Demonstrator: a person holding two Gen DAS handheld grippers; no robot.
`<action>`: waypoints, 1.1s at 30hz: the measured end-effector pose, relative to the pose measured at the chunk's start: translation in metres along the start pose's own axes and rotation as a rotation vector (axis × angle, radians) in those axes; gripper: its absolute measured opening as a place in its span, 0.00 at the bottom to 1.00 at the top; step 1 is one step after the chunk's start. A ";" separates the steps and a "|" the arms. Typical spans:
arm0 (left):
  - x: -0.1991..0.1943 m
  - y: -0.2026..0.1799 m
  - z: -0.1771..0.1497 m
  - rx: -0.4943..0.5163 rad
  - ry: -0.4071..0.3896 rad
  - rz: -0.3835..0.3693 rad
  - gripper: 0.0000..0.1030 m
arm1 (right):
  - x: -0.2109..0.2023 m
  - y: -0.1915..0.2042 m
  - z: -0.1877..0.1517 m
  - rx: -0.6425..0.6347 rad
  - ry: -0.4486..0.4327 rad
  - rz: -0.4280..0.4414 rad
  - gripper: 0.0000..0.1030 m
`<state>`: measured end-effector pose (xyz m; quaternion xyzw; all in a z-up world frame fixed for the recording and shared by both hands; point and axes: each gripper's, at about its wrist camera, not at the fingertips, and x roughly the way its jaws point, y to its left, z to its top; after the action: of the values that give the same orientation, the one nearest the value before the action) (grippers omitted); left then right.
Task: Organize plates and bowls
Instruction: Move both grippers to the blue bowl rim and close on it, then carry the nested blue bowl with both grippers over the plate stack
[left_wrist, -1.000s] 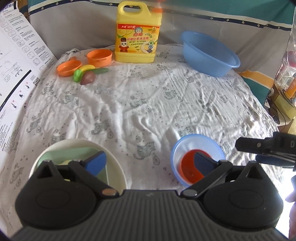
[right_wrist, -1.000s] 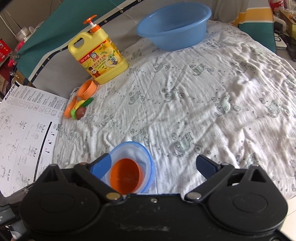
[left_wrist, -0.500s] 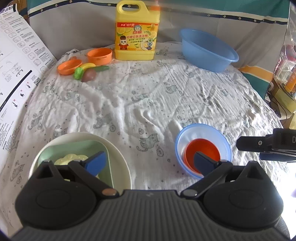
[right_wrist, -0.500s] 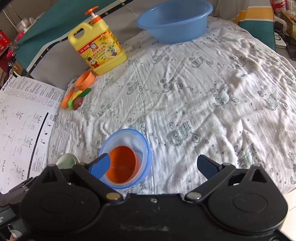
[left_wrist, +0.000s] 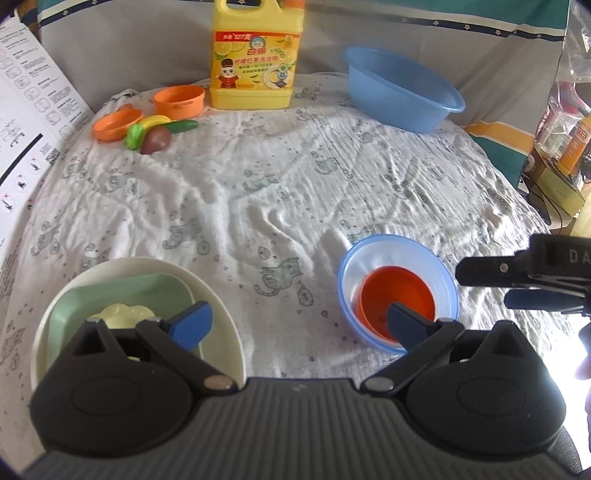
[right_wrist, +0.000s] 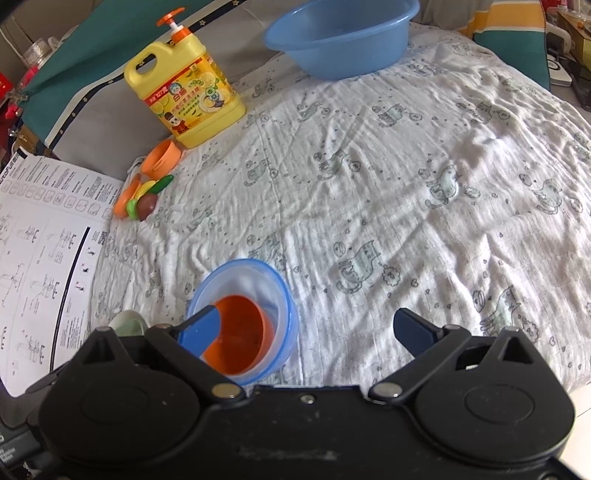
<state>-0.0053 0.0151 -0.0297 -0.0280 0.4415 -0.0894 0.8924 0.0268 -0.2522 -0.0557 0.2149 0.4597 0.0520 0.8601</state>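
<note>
Right gripper (right_wrist: 306, 328) gapes beside blue bowl (right_wrist: 282, 295)

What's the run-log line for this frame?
left gripper: open, empty | right gripper: open, empty | orange bowl nested in blue bowl | green plate on cream plate

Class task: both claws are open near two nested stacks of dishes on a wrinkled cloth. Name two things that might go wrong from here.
1. The orange bowl sits loose inside the blue bowl; gripping one rim may tip or separate them.
2. The green plate rests inside the white bowl on soft, wrinkled cloth; the stack may rock or slide when lifted.
</note>
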 end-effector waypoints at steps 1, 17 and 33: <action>0.001 -0.001 0.000 0.001 0.001 -0.005 1.00 | 0.000 0.000 0.001 0.001 -0.006 -0.002 0.98; 0.019 -0.014 0.000 -0.003 0.007 -0.059 0.95 | 0.025 0.004 0.004 0.021 0.056 0.053 0.71; 0.037 -0.014 0.001 -0.068 0.061 -0.159 0.60 | 0.041 0.020 0.006 -0.055 0.083 0.038 0.44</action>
<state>0.0157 -0.0052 -0.0568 -0.0903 0.4675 -0.1456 0.8672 0.0570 -0.2239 -0.0761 0.1974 0.4890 0.0897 0.8449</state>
